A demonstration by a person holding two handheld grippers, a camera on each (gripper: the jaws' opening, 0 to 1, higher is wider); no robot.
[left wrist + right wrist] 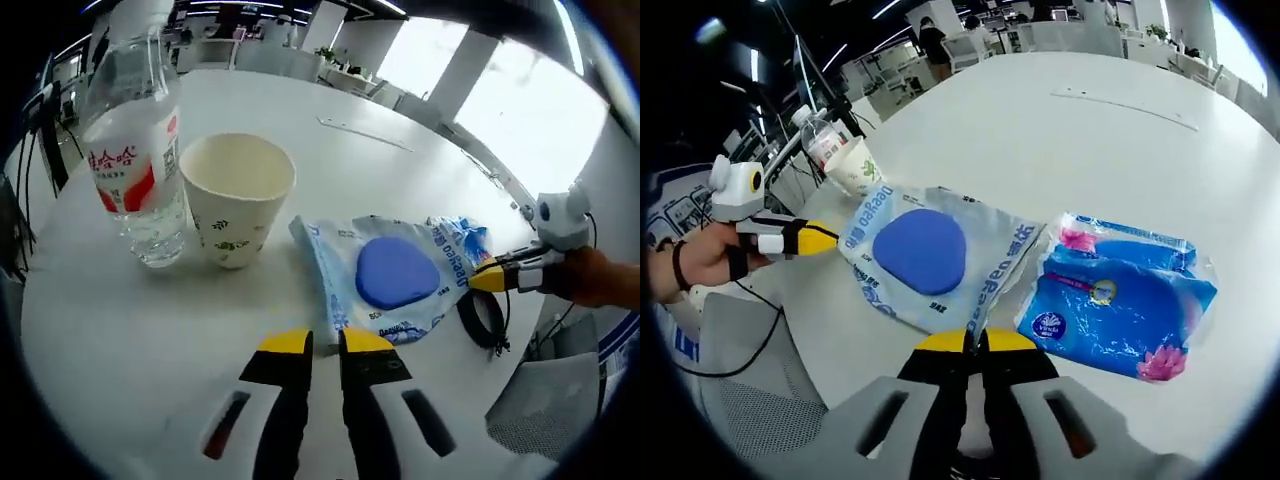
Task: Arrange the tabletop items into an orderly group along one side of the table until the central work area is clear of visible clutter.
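The white desk (420, 140) is seen carrying a loose cluster near one curved edge, with wide bare surface beyond it. The largest item, a pale wipes pack with a blue lid (392, 272), is seen lying flat between the two tools; beside it, in the right gripper view, a blue tissue pack (1120, 305) is laid just touching or very near the wipes pack (930, 258). A clear water bottle (135, 160) is stood upright with a paper cup (235, 195) just beside it, possibly touching. The left tool (322, 345) is held low over the desk just short of the wipes pack's near edge, its yellow tips close together with a narrow gap and nothing between them. The right tool (975, 342) is held with its tips together at the wipes pack's edge; whether the wrapper is pinched cannot be told. The step in hand is judged to be the gathering of the wipes pack toward the bottle and cup. A firm hold on the thin wrapper is called for next, then a slide along the desk. Room is open across the desk's middle, but the rim near the packs is close, so items could be pushed off.
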